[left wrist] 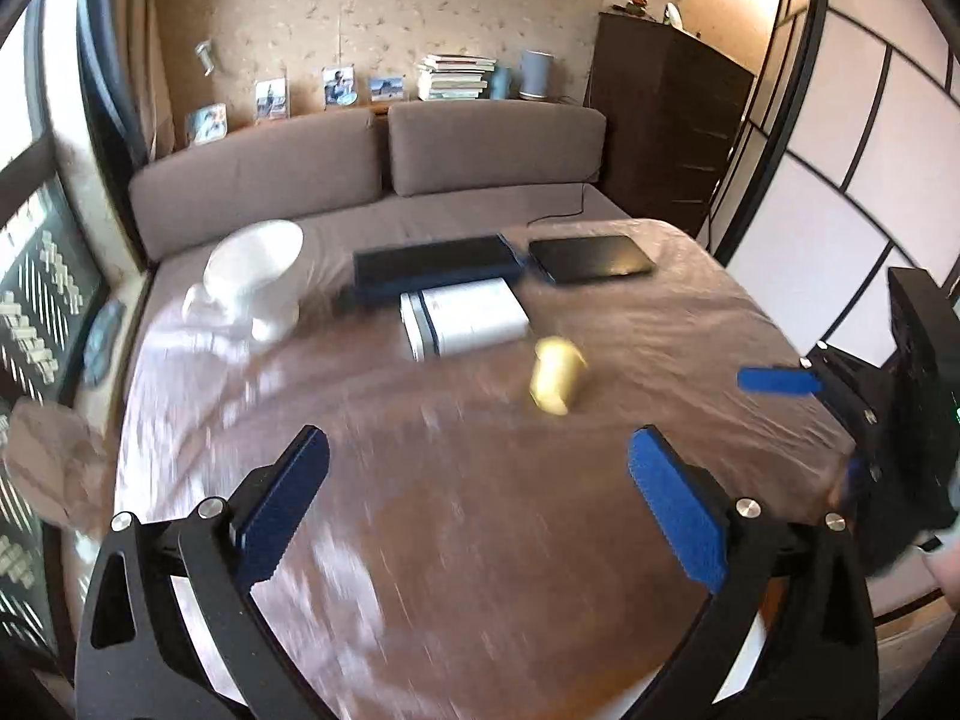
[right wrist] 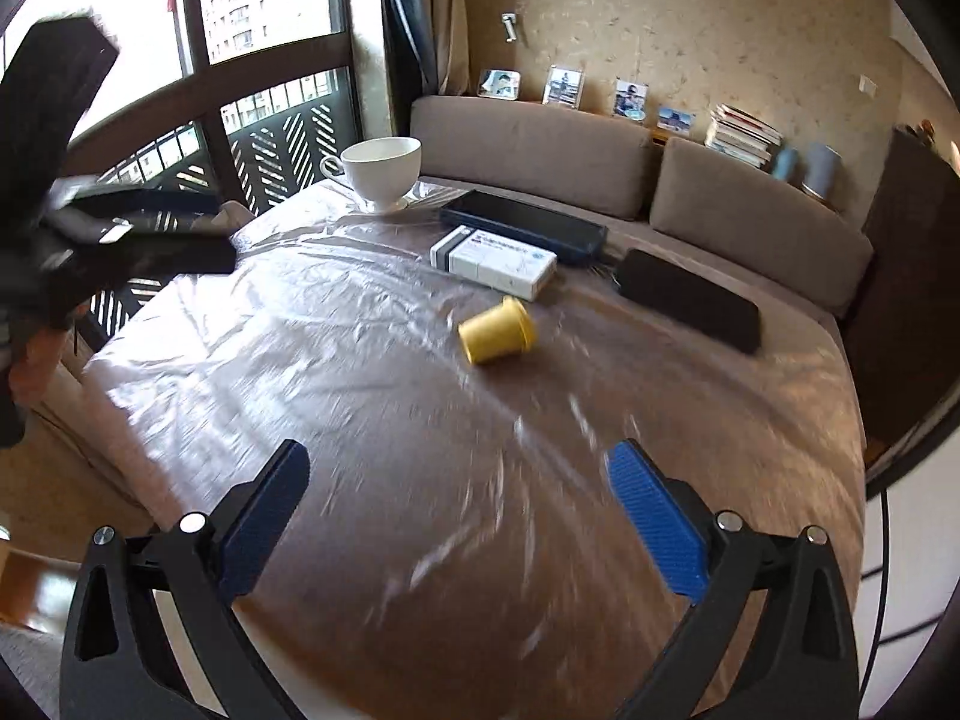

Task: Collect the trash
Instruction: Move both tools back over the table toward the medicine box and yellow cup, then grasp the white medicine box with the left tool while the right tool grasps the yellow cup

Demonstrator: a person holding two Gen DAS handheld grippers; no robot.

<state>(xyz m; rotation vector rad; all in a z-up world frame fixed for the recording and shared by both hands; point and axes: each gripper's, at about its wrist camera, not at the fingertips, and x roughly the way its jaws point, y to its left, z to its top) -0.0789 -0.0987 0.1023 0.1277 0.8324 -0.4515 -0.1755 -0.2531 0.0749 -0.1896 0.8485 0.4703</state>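
A small yellow cup (right wrist: 497, 330) is lying on its side near the middle of the round bench (right wrist: 360, 450), which is wearing a brown cloth under a glossy clear plastic sheet. Just behind the cup, a white box (right wrist: 493, 261) with a grey band is lying flat, and behind that a dark blue flat case (right wrist: 522, 226) is resting; the print on the box is too blurred to read. A black flat device (right wrist: 690, 300) is sitting to the right of these, with a cable trailing toward the brown sofa (right wrist: 540, 144). A white footed teacup (right wrist: 382, 171) is standing at the far left edge of the bench. Photo frames, a stack of books (right wrist: 741, 135) and a dark cabinet (left wrist: 666, 120) are lining the wall behind the sofa. Nothing is lying between either tool and the cup. The left hand-held gripper (left wrist: 480, 462) is pointing steeply down over the near bench edge, its blue pads spread wide with nothing between them. The right hand-held gripper (right wrist: 459, 474) is angling down the same way, likewise gaping fully and holding nothing. In the right wrist view the other tool is showing blurred at the left edge, with part of a hand (right wrist: 30, 366) beneath it.
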